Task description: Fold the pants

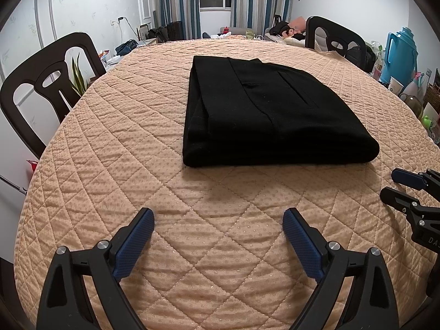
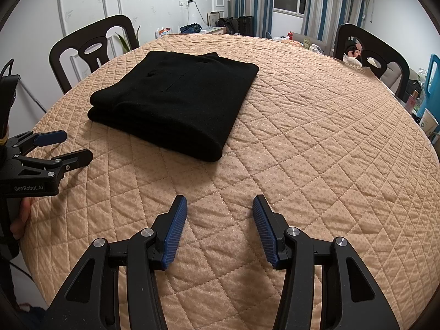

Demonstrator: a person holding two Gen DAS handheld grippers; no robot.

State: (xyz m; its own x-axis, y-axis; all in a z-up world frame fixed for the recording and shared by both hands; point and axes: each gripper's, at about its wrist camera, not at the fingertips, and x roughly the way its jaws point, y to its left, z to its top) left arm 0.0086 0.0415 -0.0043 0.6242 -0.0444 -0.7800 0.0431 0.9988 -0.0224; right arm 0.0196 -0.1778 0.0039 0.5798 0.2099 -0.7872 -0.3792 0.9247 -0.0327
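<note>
Left gripper (image 1: 218, 217) and right gripper (image 2: 220, 206) sat at frame bottom, jaws apart, empty, above the quilt (image 1: 110, 165). Pants (image 1: 264, 115) lay mid-frame beyond, a neat stacked rectangle, apart from both. Folding looked done; nothing obvious left.

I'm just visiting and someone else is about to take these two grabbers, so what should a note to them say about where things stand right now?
Left gripper: open, empty, over the bare quilted cover.
Right gripper: open, empty, also short of the cloth.
Black pants: lying in a neat rectangular stack of layers on the quilted table cover, in front of both grippers, touching neither.
Done: the folding looks finished; the edges line up.
Left: probably nothing, perhaps a last check or smoothing of the stack.
</note>
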